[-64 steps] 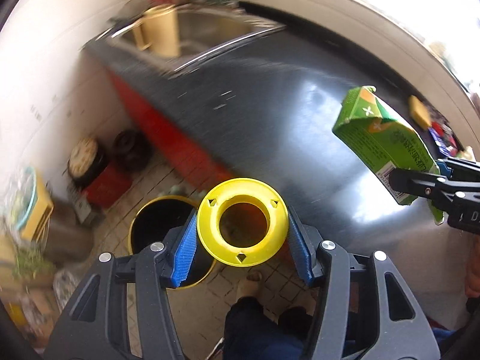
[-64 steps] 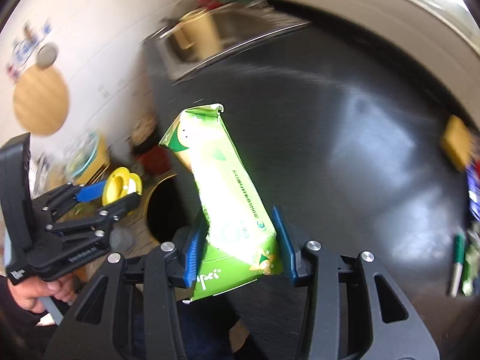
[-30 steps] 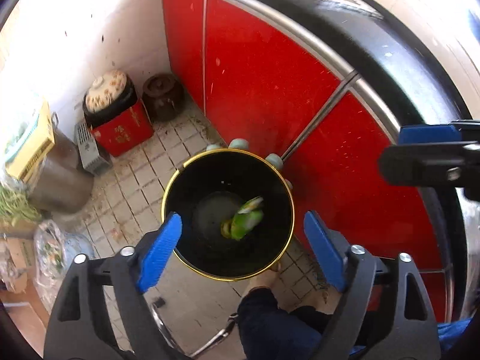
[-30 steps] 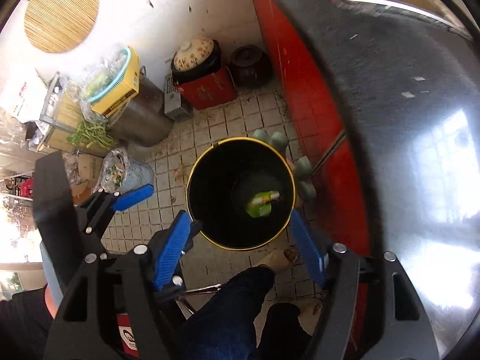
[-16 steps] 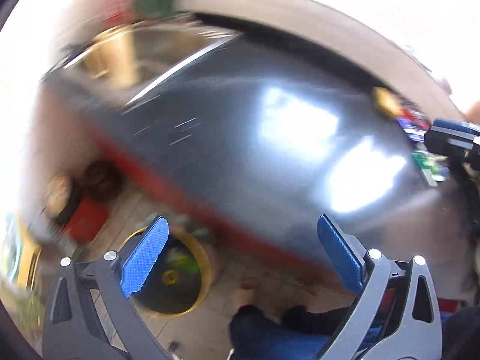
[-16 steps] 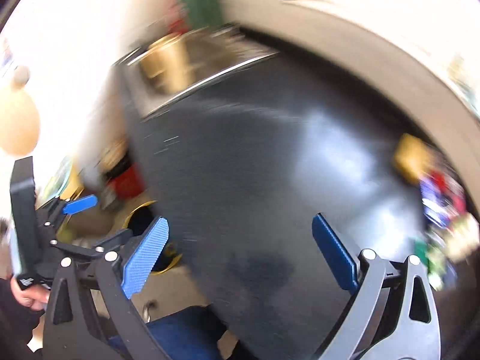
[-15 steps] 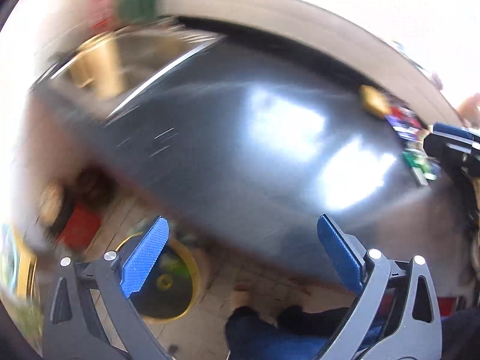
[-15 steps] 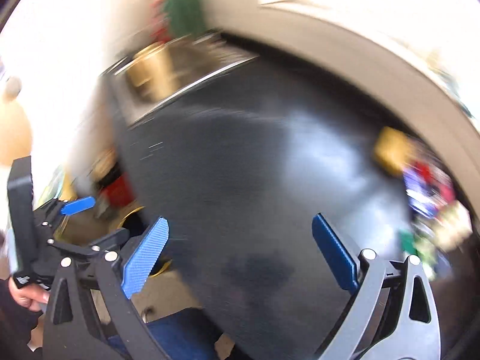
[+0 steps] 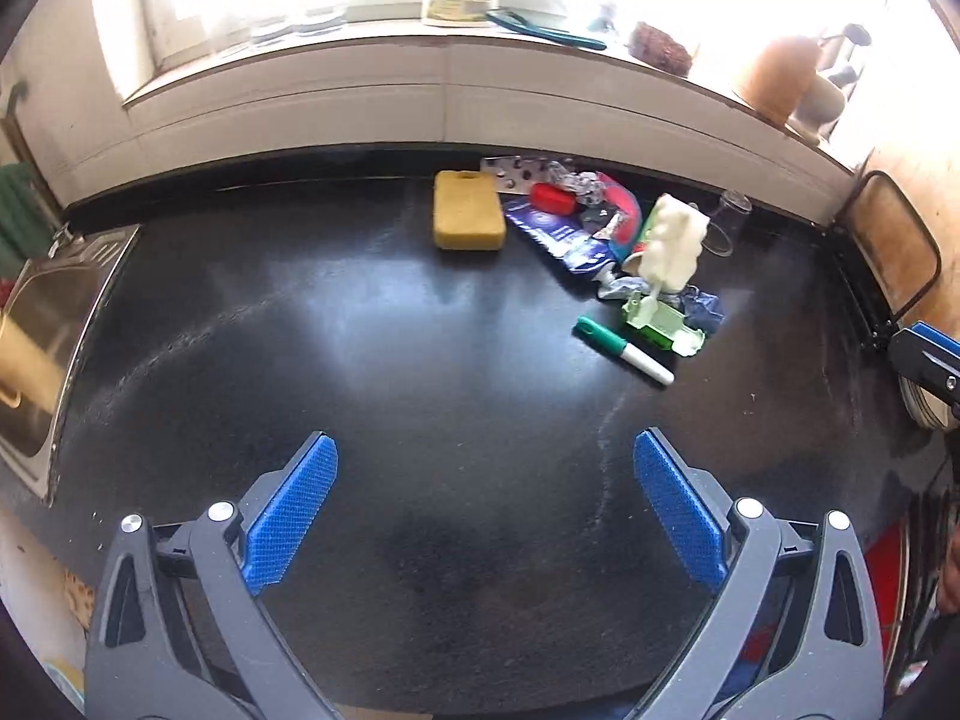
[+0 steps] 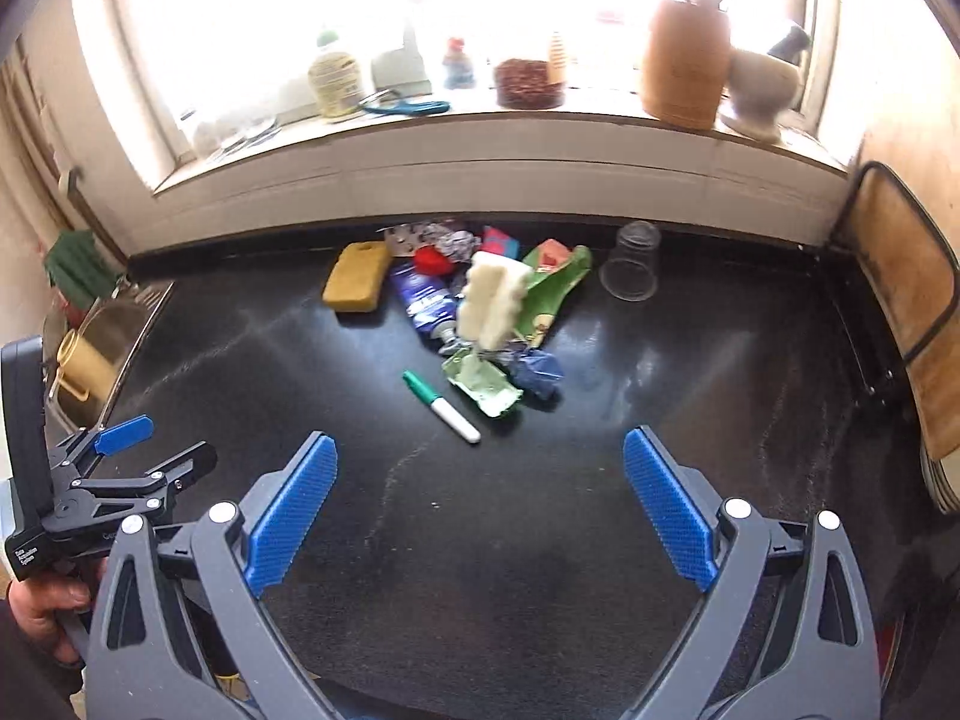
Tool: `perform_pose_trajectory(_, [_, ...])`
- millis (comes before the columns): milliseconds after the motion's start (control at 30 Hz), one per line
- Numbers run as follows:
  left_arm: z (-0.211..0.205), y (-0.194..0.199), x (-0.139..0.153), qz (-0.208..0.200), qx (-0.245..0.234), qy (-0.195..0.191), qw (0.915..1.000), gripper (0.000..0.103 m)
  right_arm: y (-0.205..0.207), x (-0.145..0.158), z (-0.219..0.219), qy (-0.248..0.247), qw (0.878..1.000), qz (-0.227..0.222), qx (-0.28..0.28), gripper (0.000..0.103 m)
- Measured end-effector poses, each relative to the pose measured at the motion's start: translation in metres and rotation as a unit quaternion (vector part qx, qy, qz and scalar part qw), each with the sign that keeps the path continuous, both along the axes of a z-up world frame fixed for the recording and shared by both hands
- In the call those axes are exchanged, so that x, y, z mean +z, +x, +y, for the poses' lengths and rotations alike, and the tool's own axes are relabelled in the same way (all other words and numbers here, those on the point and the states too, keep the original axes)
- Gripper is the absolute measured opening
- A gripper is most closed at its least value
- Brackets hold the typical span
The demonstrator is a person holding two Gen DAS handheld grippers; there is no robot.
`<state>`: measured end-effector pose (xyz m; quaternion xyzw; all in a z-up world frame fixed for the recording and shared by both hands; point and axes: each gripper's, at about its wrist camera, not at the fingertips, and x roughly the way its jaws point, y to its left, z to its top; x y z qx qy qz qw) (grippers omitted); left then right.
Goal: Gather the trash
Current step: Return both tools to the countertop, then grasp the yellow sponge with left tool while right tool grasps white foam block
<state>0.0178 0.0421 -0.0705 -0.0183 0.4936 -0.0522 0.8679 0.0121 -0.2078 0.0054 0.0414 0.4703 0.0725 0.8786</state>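
A pile of trash lies at the back of the black countertop: a blue tube, a white foam piece, a pale green carton scrap, crumpled blue paper and a green wrapper. A green marker lies just in front of the pile, and a yellow sponge to its left. My left gripper hovers open and empty over the bare counter, well short of the pile. My right gripper is likewise open and empty, to the right of the left gripper.
A steel sink with a yellow jug sits at the left end. A clear plastic cup stands upside down right of the pile. Jars and pots line the windowsill. A framed board leans at the right.
Both grippers dropped the yellow ring and the green carton into the black floor bin. They then swung up and now face the trash pile on the counter, jaws wider.
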Motion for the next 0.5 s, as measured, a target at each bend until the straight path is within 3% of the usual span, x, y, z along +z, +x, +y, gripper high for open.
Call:
perform_pose_trajectory(267, [-0.008,0.026,-0.008,0.005,0.009,0.016,0.9998,0.096,0.028,-0.007,-0.005,0.031,0.999,0.008,0.010,0.093])
perform_pose_trajectory(500, [-0.010,0.086,-0.033,0.016,0.028,0.038,0.9988,0.096,0.087,-0.041,0.008,0.041,0.998,0.033,0.029,0.092])
